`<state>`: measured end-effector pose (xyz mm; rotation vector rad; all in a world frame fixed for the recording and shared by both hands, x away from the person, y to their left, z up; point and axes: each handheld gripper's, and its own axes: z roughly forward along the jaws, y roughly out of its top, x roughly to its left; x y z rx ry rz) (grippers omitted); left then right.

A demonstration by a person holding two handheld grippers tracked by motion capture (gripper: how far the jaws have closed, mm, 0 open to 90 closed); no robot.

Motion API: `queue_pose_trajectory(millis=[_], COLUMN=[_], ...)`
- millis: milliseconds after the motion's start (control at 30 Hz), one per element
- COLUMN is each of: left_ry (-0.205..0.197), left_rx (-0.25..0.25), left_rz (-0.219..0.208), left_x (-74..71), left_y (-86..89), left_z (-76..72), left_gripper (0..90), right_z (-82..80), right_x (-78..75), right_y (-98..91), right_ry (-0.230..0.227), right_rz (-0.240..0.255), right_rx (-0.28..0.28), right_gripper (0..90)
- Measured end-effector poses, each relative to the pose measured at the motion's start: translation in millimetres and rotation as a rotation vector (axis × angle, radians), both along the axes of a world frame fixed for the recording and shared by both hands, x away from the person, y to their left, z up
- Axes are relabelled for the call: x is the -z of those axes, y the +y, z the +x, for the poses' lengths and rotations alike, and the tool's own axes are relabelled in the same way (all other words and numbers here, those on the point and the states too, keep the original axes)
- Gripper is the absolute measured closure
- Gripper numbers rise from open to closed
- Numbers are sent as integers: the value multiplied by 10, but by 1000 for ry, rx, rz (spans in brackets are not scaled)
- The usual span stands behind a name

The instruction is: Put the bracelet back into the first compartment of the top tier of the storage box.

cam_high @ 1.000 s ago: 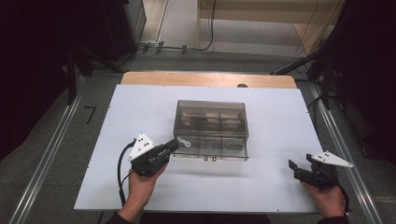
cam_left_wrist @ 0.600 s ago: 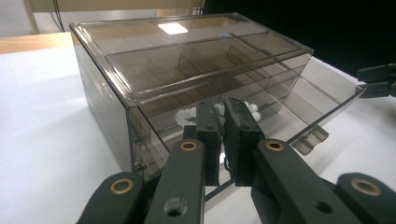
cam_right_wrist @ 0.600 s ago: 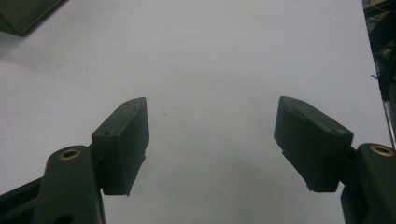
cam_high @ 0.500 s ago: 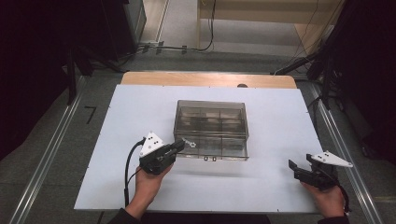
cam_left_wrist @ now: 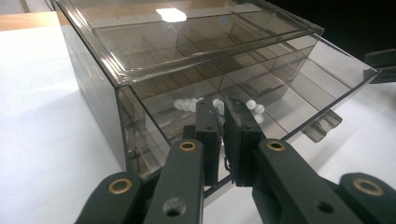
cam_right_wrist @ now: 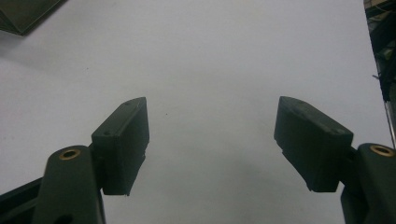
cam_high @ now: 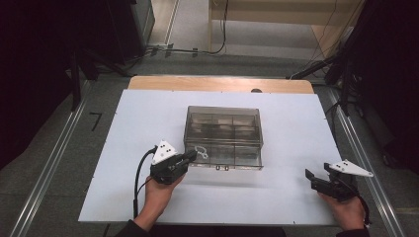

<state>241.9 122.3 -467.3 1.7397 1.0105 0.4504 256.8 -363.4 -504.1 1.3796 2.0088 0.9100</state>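
A smoky clear plastic box (cam_high: 223, 129) with inner compartments stands mid-table, and its lower drawer (cam_left_wrist: 299, 93) is slid out toward me. My left gripper (cam_high: 191, 156) (cam_left_wrist: 222, 112) is at the drawer's front left corner, shut on the thin cord of a string of white beads (cam_high: 200, 150) (cam_left_wrist: 187, 104). The beads hang just past the fingertips over a drawer compartment; I cannot tell whether they touch it. My right gripper (cam_high: 317, 176) (cam_right_wrist: 212, 126) rests low at the table's near right, open, with bare white surface between its jaws.
The white table top (cam_high: 123, 143) has free room left, right and in front of the box. A wooden strip (cam_high: 217, 84) runs along its far edge. Dark stands and cables (cam_high: 341, 64) crowd the floor beyond, and metal rails (cam_high: 54, 163) flank both sides.
My left gripper has shifted a little to the right, carrying the bead string up to the box's front left corner. The right hand has kept still.
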Motion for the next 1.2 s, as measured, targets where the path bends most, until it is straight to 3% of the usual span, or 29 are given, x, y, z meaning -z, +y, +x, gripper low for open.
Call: queue_pose_trajectory(millis=[267,500,1200], left_ry=[-1,-19,-59], left_rx=[15,10,-54], left_rz=[-10,-18,-5], left_x=[-8,-29,-68], left_y=[14,11,23], left_z=[-4,-22,-56], left_gripper=[772,621,400], right_z=[1,1,3], right_x=[0,-2,-1], right_y=[0,-1,-3], right_ry=[-2,-1,-3], right_rz=[0,1,1], right_rx=[-3,-1,-2], right_gripper=[253,252,252])
